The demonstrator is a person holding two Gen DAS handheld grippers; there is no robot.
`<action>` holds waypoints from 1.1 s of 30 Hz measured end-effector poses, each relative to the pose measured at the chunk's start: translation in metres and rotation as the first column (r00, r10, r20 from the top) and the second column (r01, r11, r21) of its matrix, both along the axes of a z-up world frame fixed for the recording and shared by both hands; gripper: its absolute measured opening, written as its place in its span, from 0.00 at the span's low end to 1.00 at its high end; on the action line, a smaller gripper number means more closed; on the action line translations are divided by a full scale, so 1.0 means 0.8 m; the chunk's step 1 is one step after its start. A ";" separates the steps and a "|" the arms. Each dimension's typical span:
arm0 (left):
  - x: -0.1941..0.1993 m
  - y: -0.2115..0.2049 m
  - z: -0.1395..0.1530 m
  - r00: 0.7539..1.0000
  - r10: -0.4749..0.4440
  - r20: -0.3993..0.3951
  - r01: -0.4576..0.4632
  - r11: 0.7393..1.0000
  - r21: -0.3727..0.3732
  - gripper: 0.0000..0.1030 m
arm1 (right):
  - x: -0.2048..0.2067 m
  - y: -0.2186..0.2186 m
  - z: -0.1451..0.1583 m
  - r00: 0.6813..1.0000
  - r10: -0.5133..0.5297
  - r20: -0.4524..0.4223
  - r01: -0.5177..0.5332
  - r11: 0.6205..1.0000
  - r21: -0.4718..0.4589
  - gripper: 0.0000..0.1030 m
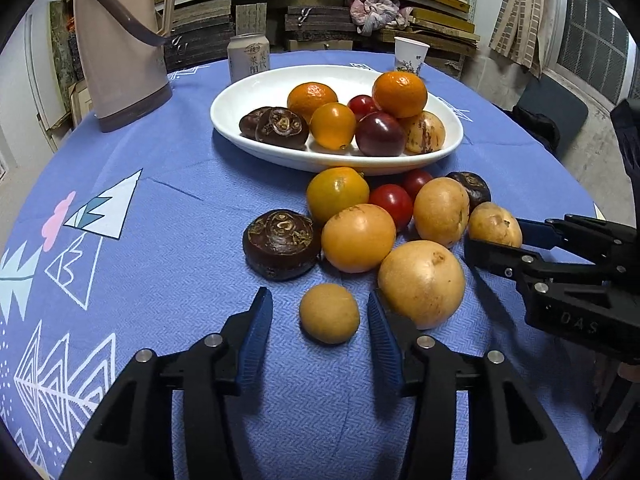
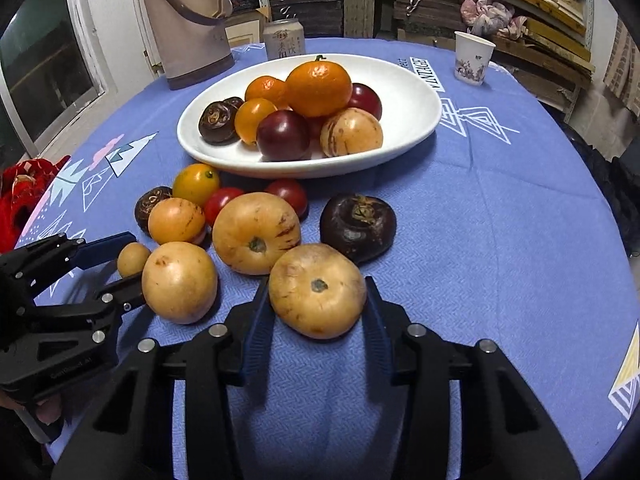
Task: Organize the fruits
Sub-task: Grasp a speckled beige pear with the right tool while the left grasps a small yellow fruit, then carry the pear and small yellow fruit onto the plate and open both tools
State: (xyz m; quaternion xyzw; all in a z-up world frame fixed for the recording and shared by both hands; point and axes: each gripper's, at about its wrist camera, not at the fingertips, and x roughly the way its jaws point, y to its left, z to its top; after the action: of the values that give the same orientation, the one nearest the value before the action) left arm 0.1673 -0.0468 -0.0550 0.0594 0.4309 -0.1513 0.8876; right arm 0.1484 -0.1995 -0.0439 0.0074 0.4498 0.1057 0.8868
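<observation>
Left tongs [image 1: 320, 312] part open, straddling small yellow fruit [image 1: 329, 313], pads not touching. Right tongs [image 2: 316, 300] clamped on larger yellow fruit [image 2: 317, 290]; white dish [image 2: 416, 108] beyond both

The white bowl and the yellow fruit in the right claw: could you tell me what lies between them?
In the right wrist view, a dark water chestnut and bare blue cloth lie between the white bowl and the yellow fruit.
</observation>
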 end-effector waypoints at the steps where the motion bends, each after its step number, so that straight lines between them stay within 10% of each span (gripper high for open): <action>1: 0.000 0.000 0.000 1.000 0.000 -0.001 0.000 1.000 -0.001 0.49 | -0.002 -0.002 0.001 1.000 0.000 0.001 0.000 1.000 0.011 0.42; 7: -0.001 0.005 0.002 1.000 0.018 0.005 -0.018 1.000 -0.011 0.27 | -0.021 -0.014 0.005 1.000 -0.009 0.010 0.009 0.998 0.062 0.42; 33: 0.008 0.012 0.102 0.991 0.020 0.130 -0.023 0.999 0.028 0.27 | -0.036 -0.017 0.086 0.988 0.044 0.151 -0.059 0.994 0.091 0.42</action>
State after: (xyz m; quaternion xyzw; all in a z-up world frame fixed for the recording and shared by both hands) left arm 0.1733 -0.0373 0.0265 0.0776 0.3753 -0.1312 0.9143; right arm 0.1194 -0.2134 0.0245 0.0303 0.3770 0.1503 0.9135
